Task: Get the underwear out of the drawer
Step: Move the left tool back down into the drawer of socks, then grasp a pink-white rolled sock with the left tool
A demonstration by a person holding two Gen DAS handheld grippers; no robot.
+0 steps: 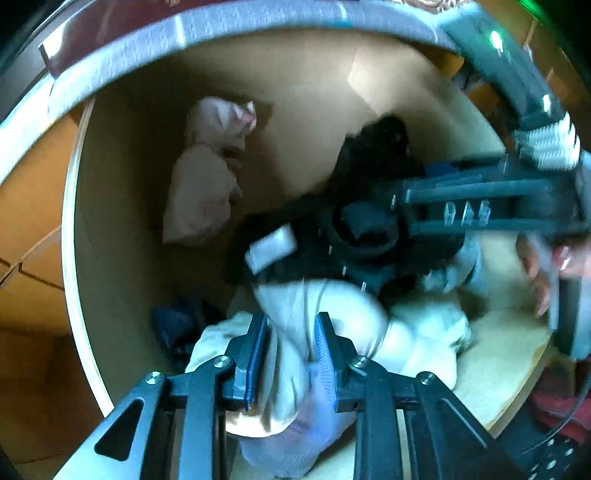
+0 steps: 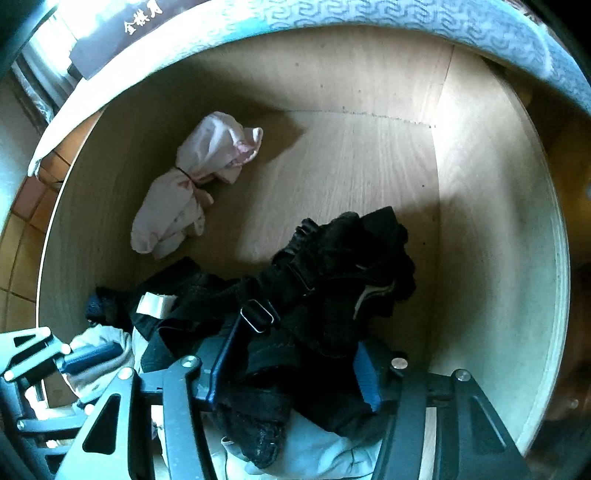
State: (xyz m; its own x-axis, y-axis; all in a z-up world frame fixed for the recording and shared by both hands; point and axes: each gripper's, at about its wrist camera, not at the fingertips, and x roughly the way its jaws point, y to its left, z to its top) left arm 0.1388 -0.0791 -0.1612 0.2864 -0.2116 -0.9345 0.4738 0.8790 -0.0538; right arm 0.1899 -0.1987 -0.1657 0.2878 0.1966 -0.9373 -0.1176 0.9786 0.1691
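I look down into an open wooden drawer (image 1: 314,92) (image 2: 369,166). My left gripper (image 1: 290,354) is shut on a bunched white undergarment (image 1: 332,314) at the drawer's near side; the cloth fills the gap between its blue pads. My right gripper (image 2: 293,363) is shut on a black undergarment (image 2: 332,266) with a strap buckle, heaped over pale cloth (image 2: 325,454). In the left wrist view the right gripper (image 1: 369,236) reaches into the black pile (image 1: 376,155), with a person's hand (image 1: 546,266) behind it. The left gripper's finger (image 2: 88,356) shows at the right wrist view's lower left.
A tied pink-white bundle (image 1: 210,173) (image 2: 192,184) lies apart at the drawer's far left. A dark blue cloth (image 1: 177,317) sits by the left wall. A grey patterned edge (image 1: 221,26) (image 2: 369,18) overhangs the drawer's back. Tiled floor (image 2: 18,258) shows on the left.
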